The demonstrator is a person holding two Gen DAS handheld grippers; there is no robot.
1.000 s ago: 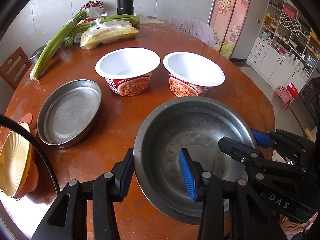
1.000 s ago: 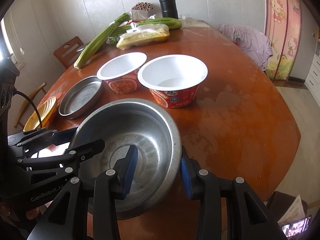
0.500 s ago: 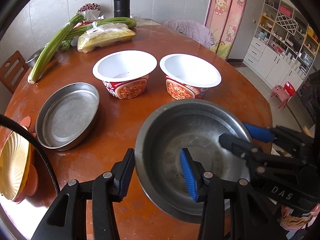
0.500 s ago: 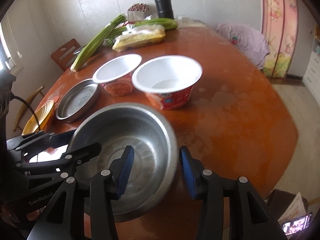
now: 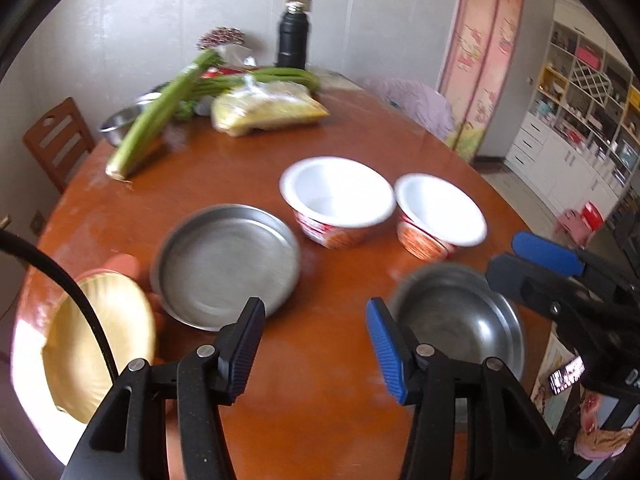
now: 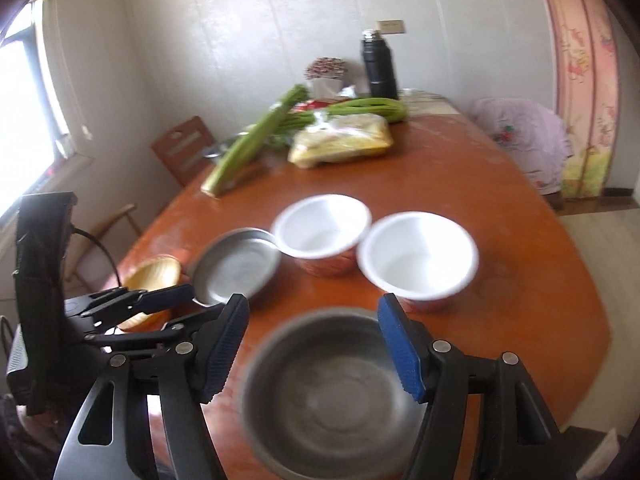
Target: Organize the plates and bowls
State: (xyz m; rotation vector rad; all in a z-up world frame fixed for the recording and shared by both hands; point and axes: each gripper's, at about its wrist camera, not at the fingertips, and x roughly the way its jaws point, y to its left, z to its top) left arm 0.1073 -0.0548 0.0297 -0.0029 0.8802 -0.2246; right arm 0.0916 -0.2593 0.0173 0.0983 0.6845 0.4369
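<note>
Steel bowl (image 6: 332, 396) on table (image 6: 500, 280) | below right gripper (image 6: 314, 354) | both fingers opening, empty

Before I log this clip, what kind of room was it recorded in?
Most likely a home dining room: a large round reddish-brown wooden table with a wooden slat-back chair at it, green celery stalks lying on it, and white shelving with drawers along one wall.

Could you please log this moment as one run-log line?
left gripper: opening, empty | right gripper: opening, empty | steel bowl: on table | flat steel pan: untouched
</note>
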